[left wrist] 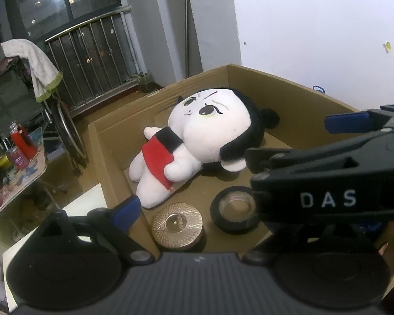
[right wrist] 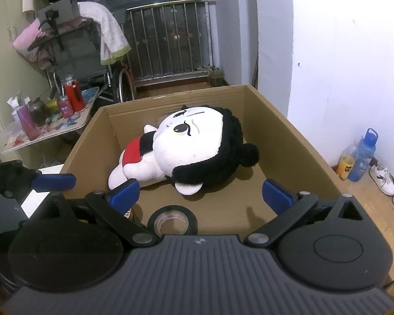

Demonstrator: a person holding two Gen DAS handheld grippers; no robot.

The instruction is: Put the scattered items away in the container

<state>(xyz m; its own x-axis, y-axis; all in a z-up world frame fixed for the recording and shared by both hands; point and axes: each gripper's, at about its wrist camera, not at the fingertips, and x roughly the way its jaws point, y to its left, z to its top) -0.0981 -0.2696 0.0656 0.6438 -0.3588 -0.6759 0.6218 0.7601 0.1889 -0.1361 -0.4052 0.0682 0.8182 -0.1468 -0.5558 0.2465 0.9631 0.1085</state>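
Hovering over the near edge of the cardboard box (right wrist: pixel 289 141), the right gripper (right wrist: pixel 201 195) has its blue pads spread wide, holding nothing. The left gripper (left wrist: pixel 228 207) is spread too, empty, its left pad just outside the box's left wall. Inside lie the plush doll (right wrist: pixel 191 149) across the middle, a black tape roll (right wrist: pixel 172 221) near, and a gold round lid (left wrist: pixel 177 225) left of it. Bare floor shows at the box's near right.

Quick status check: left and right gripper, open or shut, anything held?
Left gripper: open, holding nothing, over the cardboard box.
Right gripper: open, holding nothing, above the tape roll.
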